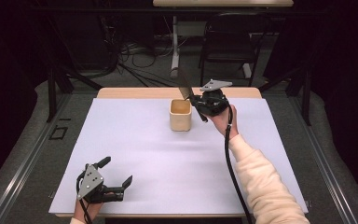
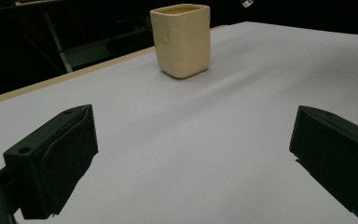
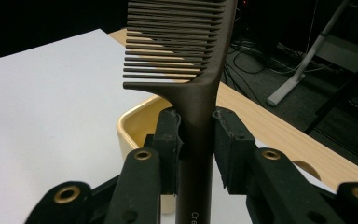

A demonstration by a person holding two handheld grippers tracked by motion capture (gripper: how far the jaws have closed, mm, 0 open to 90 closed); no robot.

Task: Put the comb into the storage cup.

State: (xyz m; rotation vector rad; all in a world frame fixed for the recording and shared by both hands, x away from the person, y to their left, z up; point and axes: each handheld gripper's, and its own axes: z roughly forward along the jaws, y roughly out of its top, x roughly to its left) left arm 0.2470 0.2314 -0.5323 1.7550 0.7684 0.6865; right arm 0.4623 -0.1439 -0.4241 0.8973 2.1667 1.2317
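Note:
A cream square cup [image 1: 180,115] stands upright at the far middle of the white mat [image 1: 168,158]. My right gripper [image 1: 194,101] hovers just right of the cup's rim, shut on the handle of a dark brown comb [image 1: 184,86] that points up and away with its teeth uppermost. In the right gripper view both pads clamp the comb [image 3: 182,42] at my right gripper [image 3: 198,140], with the cup [image 3: 135,123] right below. My left gripper [image 1: 116,171] rests open at the near left of the mat, nothing between its fingers. In its own view my left gripper [image 2: 193,158] faces the cup [image 2: 182,39].
The mat covers a wooden table whose far edge [image 1: 140,93] shows as a bare strip. Behind the table are a black chair [image 1: 228,42], a white table leg [image 1: 175,56] and cables on the floor. A black cable [image 1: 230,158] trails along the right forearm.

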